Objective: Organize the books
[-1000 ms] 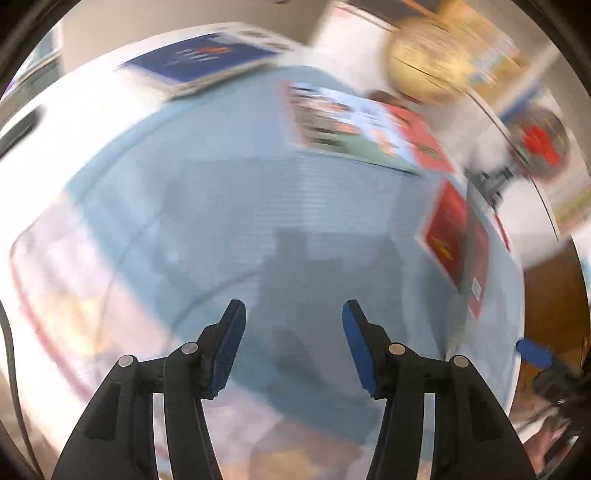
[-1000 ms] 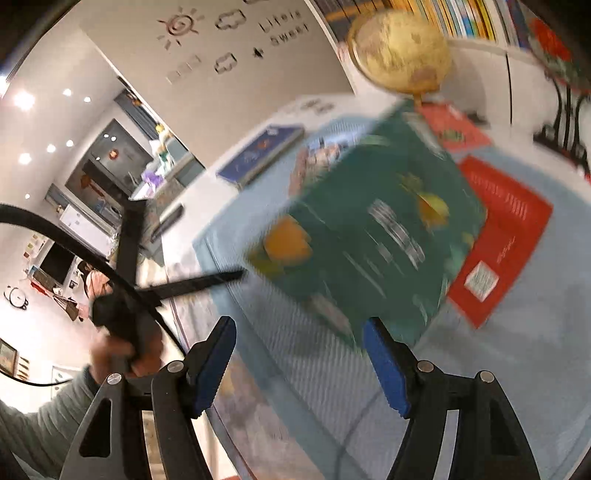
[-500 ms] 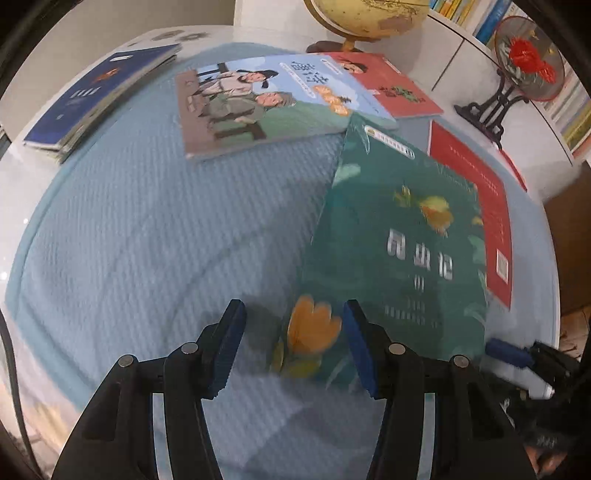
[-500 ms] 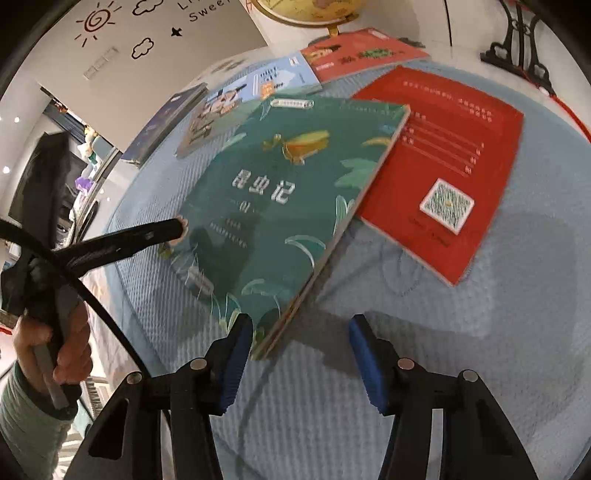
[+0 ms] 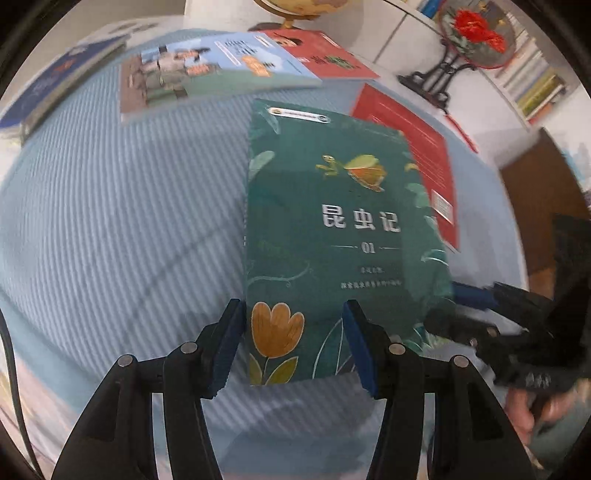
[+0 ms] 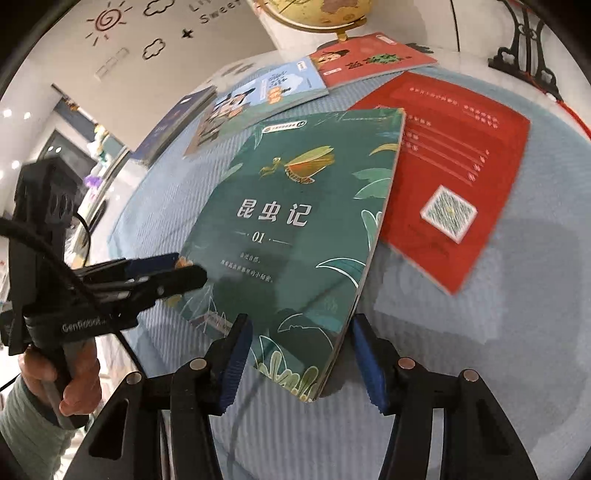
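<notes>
A green book point(image 5: 343, 221) with a tortoise and white title lies flat on the blue cloth point(image 5: 110, 221), its far right side resting on a red book point(image 5: 417, 147). My left gripper point(image 5: 291, 343) hangs open over the green book's near left corner, one pad beside the edge, the other above the cover. My right gripper point(image 6: 299, 354) straddles the green book's point(image 6: 295, 221) near right corner. Its jaws are opening, with the corner between them, and the pads do not press on it. From the right wrist view the left gripper point(image 6: 177, 269) shows side-on at the book's left edge.
At the far side of the cloth lie a light blue picture book point(image 6: 258, 99), an orange-red book point(image 6: 369, 55) and a dark blue book point(image 6: 173, 122). Behind them stand a globe point(image 6: 317, 11) and a black ornament stand point(image 5: 461, 44). A hand point(image 6: 74, 376) holds the left gripper.
The green book was raised and blurred in front of the right gripper; now it lies on the cloth. The left gripper swept across to its left corner. The right gripper sank and its jaws narrowed.
</notes>
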`<state>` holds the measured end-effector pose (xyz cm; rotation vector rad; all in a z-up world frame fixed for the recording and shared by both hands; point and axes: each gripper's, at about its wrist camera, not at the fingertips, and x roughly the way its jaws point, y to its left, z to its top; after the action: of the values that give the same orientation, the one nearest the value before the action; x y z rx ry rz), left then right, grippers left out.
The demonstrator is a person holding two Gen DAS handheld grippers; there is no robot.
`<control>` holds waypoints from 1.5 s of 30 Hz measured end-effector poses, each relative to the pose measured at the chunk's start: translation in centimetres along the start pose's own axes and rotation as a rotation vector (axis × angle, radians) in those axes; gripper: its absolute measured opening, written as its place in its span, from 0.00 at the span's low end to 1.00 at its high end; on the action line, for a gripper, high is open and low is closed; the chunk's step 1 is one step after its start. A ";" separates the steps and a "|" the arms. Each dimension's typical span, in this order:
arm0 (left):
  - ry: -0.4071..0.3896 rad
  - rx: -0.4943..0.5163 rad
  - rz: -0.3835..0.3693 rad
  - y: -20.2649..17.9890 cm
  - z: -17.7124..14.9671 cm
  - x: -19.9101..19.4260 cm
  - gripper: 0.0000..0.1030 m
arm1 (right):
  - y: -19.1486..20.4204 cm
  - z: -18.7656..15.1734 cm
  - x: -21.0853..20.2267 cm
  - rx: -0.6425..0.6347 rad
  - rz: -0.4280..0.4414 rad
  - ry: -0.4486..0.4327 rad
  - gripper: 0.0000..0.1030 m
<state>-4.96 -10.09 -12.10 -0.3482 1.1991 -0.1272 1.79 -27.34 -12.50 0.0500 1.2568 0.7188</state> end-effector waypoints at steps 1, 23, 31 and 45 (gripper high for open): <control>0.013 -0.019 -0.051 0.0 -1.1 -0.3 0.50 | -0.3 -0.7 -0.4 -0.005 0.009 0.019 0.55; -0.085 -0.126 -0.313 -1.4 -3.3 -4.4 0.29 | -0.9 -6.4 -3.0 0.066 -0.030 -0.028 0.56; -0.017 -0.149 -0.281 -2.4 -3.3 0.3 0.13 | 0.4 -6.6 -2.6 0.044 -0.064 -0.044 0.66; -0.058 -0.409 -0.619 -1.0 -0.2 -1.2 0.09 | -8.1 -5.9 -3.0 0.498 0.455 -0.009 0.78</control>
<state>-5.46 -10.69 -10.75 -1.0718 1.0219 -0.4061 0.04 -37.22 -15.28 0.7654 1.4070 0.7708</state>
